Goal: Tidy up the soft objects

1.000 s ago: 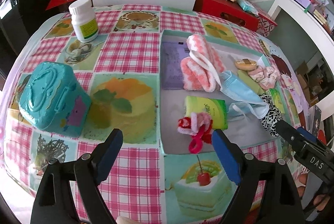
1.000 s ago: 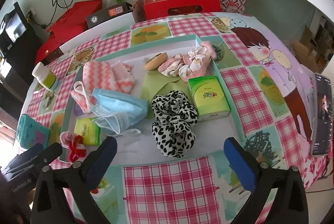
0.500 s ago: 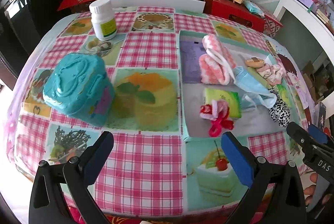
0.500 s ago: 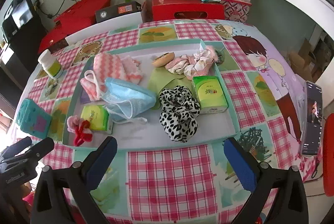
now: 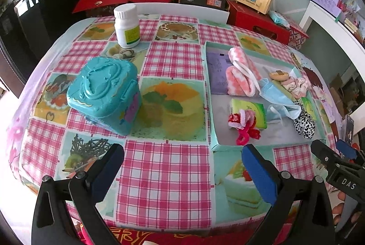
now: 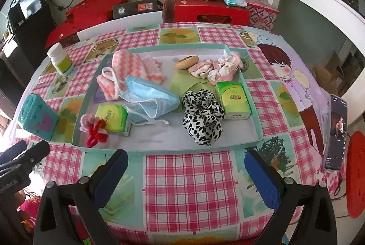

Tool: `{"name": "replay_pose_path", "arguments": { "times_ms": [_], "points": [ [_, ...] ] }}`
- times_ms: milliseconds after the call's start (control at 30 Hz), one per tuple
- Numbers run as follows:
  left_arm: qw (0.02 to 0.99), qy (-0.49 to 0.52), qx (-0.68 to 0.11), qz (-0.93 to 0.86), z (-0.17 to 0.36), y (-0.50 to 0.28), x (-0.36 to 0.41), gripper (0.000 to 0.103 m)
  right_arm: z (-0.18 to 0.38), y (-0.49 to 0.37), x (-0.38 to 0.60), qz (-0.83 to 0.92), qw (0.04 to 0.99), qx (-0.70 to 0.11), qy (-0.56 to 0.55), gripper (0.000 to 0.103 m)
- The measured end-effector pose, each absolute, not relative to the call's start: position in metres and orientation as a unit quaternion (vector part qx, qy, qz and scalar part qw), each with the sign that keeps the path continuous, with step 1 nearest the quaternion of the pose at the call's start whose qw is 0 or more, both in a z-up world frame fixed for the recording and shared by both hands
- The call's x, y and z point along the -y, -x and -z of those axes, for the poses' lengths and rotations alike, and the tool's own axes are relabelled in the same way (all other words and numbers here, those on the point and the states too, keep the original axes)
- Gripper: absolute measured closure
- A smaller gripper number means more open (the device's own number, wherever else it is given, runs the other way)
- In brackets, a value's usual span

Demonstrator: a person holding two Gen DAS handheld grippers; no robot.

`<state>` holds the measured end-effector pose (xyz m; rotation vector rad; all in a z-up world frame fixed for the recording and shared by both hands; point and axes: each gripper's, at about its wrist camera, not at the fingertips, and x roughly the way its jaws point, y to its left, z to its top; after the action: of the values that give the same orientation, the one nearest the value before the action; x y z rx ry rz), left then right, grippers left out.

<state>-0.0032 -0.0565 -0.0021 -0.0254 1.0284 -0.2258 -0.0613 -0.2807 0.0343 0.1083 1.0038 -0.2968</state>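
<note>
Left gripper point(image 5: 182, 165): its jaws have just been opening and now stand spread wide with nothing between them; a second ago they framed the pink-and-red pipe-cleaner twist point(image 5: 244, 124), and now they hang over bare checked cloth short of the tray.
Teal box point(image 5: 105, 94): stands on the counter point(image 5: 168, 176) left of the tray, apart from it, lid on.
White bottle point(image 5: 126, 26): upright near the far edge, untouched.
Tray point(image 6: 255, 121): holds all the soft things. From left: the twist lying against a small green tissue pack point(image 6: 113, 118), a pink-and-white cloth point(image 6: 130, 67), a blue face mask point(image 6: 148, 96), a spotted scrunchie point(image 6: 202, 117), a floral scrunchie point(image 6: 216, 68) at the far right corner, and a second green pack point(image 6: 232, 100).
Right gripper point(image 6: 186, 176): jaws spread, empty, hovering over the counter in front of the tray; it sits further back from the tray than a second ago.
Meaning: both grippers have pulled away with nothing in them, so the twist looks freshly put down. Judging by the full tray and no soft thing outside it, the sorting seems finished or nearly so.
</note>
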Motion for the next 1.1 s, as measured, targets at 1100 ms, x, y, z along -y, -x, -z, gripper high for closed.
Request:
{"name": "replay_pose_path", "arguments": {
  "times_ms": [1100],
  "points": [
    [0.879, -0.02, -0.474, 0.05, -0.0018, 0.0126, 0.0477, 0.001, -0.0294, 0.0601, 0.2728, 0.133, 0.864, -0.484, -0.037, 0.0]
  ]
}}
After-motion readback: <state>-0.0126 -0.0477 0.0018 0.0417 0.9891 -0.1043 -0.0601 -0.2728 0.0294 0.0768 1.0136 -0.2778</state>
